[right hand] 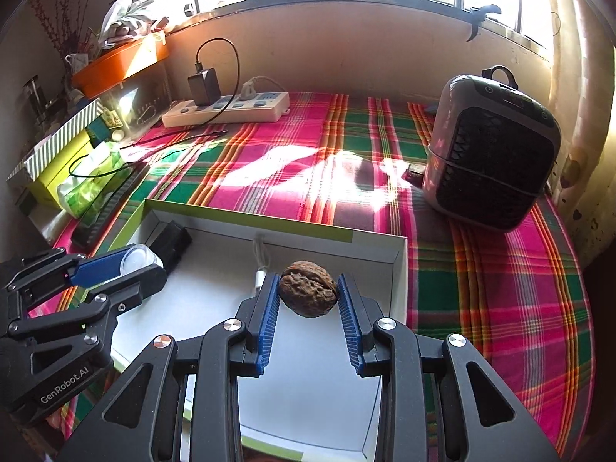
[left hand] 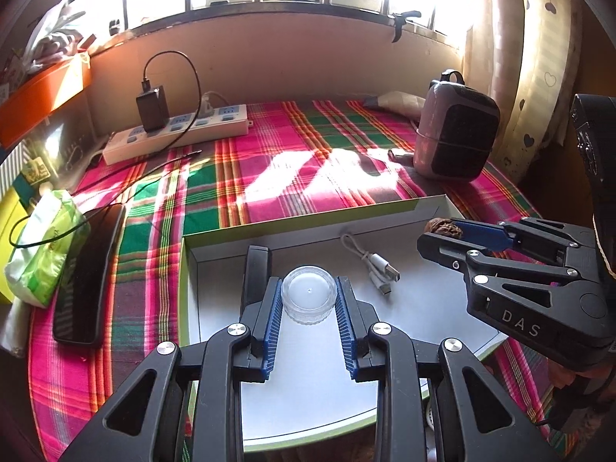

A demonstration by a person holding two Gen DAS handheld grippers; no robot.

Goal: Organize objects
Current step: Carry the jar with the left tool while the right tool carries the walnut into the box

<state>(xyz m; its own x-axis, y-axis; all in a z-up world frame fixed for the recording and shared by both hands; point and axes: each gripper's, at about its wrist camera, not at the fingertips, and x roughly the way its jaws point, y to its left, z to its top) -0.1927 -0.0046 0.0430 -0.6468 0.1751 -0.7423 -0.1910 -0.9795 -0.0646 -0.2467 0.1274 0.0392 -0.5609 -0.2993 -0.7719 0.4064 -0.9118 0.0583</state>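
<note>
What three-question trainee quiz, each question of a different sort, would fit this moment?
1. True or false: the left hand-held gripper is shut on the walnut.
2. Which item lies loose on the floor of the white box? A) short white USB cable B) spoon C) pen
3. Fill in: the right hand-held gripper holds its item above the ____.

Key
1. False: it grips the clear round plastic jar; the right one holds the walnut.
2. A
3. white box
</note>
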